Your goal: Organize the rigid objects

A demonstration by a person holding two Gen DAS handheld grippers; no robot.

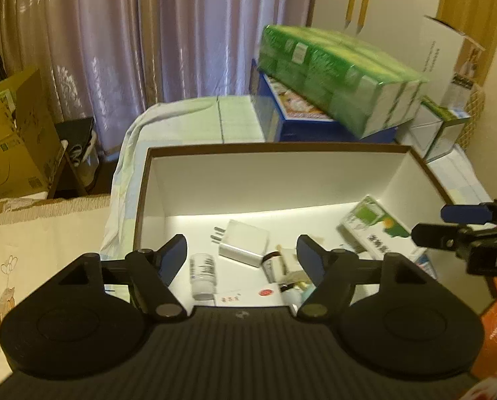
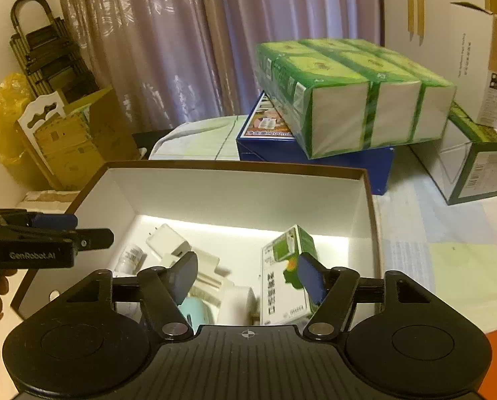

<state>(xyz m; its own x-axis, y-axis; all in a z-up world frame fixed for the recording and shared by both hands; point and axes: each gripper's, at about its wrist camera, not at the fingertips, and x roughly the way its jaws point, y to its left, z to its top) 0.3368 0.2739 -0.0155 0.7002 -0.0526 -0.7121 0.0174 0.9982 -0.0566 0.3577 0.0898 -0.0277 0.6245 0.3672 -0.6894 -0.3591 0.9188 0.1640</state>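
Observation:
A brown-rimmed box with white walls [image 1: 268, 173] [image 2: 235, 196] holds several small objects: a white charger [image 1: 245, 243] [image 2: 170, 241], a small white bottle [image 1: 202, 275] [image 2: 131, 258], a green-and-white carton [image 1: 380, 230] [image 2: 286, 273], a white card with a red seal [image 1: 248, 295] and a pale blue item [image 2: 196, 311]. My left gripper [image 1: 241, 255] is open and empty above the box's near side. My right gripper [image 2: 245, 275] is open and empty over the box, with the carton next to its right finger. Each gripper shows at the edge of the other's view [image 1: 448, 230] [image 2: 78, 230].
Behind the box a green shrink-wrapped pack [image 1: 335, 76] [image 2: 351, 93] lies on a blue box [image 1: 301, 116] [image 2: 315, 153]. White cartons [image 2: 475, 163] stand at the right, cardboard boxes [image 1: 11, 140] [image 2: 71, 140] at the left, a curtain behind. An orange surface [image 1: 495, 333] is at lower right.

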